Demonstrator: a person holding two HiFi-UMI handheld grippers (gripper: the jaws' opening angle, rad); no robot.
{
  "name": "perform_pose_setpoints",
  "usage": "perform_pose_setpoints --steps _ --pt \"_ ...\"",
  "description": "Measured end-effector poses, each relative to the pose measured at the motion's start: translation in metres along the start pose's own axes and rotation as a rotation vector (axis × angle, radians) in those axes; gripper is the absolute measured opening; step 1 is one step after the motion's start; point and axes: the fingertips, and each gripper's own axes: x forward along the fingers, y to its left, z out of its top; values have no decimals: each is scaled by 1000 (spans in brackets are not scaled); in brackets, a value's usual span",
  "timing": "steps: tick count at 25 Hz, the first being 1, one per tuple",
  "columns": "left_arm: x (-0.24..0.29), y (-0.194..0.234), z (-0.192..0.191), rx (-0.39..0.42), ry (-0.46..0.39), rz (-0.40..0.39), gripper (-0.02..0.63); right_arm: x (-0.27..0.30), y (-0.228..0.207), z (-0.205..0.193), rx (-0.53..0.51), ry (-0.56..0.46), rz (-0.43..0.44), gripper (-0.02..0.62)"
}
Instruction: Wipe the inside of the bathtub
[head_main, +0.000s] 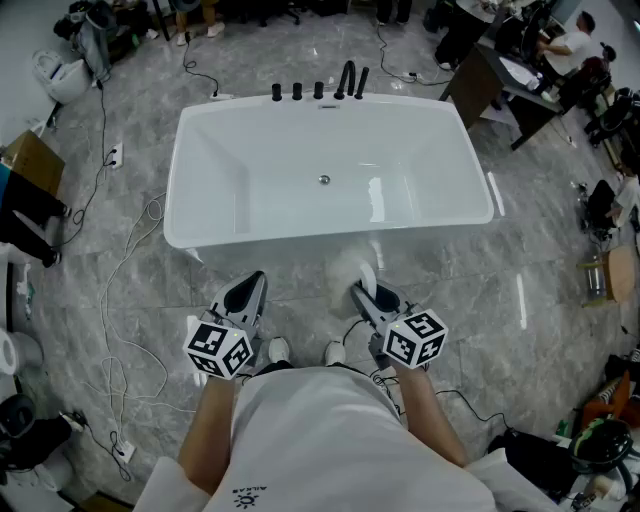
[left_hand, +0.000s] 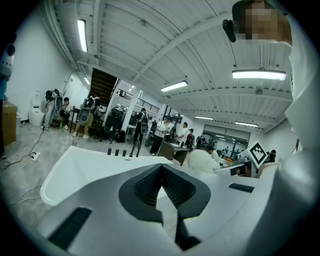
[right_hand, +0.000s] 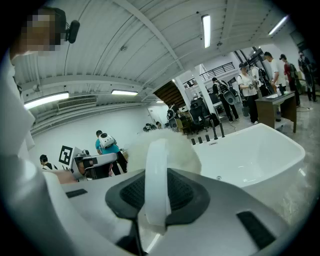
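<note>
A white rectangular bathtub (head_main: 200, 170) stands on the grey marble floor ahead of me, with a drain (head_main: 324, 180) in its bottom and black taps (head_main: 318, 90) on the far rim. My right gripper (head_main: 362, 290) is shut on the white handle (right_hand: 156, 185) of a fluffy white scrubber (head_main: 349, 270), held upright just short of the tub's near wall. In the right gripper view the fluffy head (right_hand: 172, 147) rises behind the handle. My left gripper (head_main: 248, 296) hangs beside it, shut with nothing in its jaws, near the tub (left_hand: 75, 167).
Cables (head_main: 120, 290) trail over the floor left of the tub. A desk (head_main: 500, 85) with seated people stands at the back right. Bags and boxes (head_main: 30, 190) line the left edge. My shoes (head_main: 305, 352) are close to the tub's near wall.
</note>
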Motion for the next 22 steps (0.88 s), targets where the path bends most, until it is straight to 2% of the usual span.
perform_pose_setpoints --steps 14,22 --pt "-16 28 3 -1 -6 -46 6 15 19 -5 -10 -11 -61 94" --pt "-28 58 3 0 1 -81 6 34 36 -7 -8 -17 -106 95"
